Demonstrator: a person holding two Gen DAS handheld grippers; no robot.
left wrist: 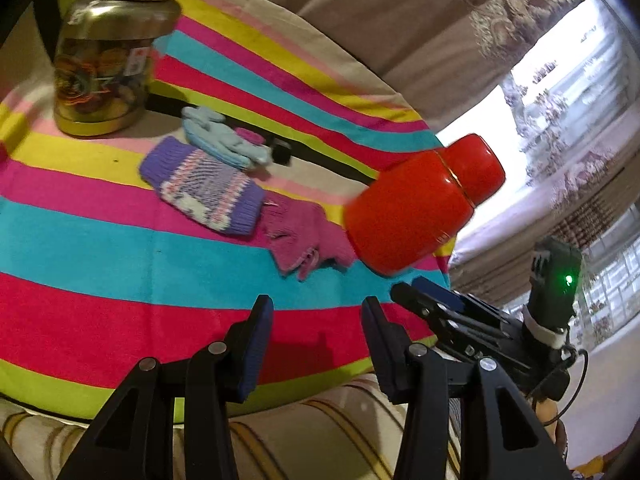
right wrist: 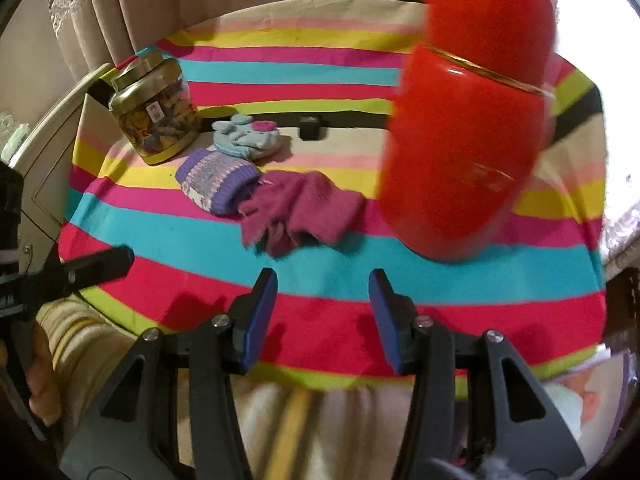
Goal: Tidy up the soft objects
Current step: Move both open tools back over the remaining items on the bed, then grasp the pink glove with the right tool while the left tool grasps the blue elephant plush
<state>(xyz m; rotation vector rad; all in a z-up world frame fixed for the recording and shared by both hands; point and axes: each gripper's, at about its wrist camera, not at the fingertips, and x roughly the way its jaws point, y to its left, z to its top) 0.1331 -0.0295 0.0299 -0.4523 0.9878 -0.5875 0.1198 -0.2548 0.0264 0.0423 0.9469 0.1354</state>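
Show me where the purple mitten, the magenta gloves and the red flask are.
Purple mitten (left wrist: 204, 188), left wrist view, patterned middle.
Magenta gloves (right wrist: 304, 208), right wrist view, middle of the pile.
Red flask (right wrist: 464, 152), right wrist view, its body below the gold ring.

Right gripper (right wrist: 323, 280) open over striped cloth (right wrist: 280, 76), magenta glove (right wrist: 304, 208), purple sock (right wrist: 218, 184), red flask (right wrist: 468, 128)

Beige curtains (right wrist: 132, 12) with lace-patterned trim hang behind the desk (right wrist: 280, 76), which carries a multicoloured striped cloth. Bright daylight enters through a window (left wrist: 568, 92) at right. A pale panelled cabinet (right wrist: 44, 148) stands at left.
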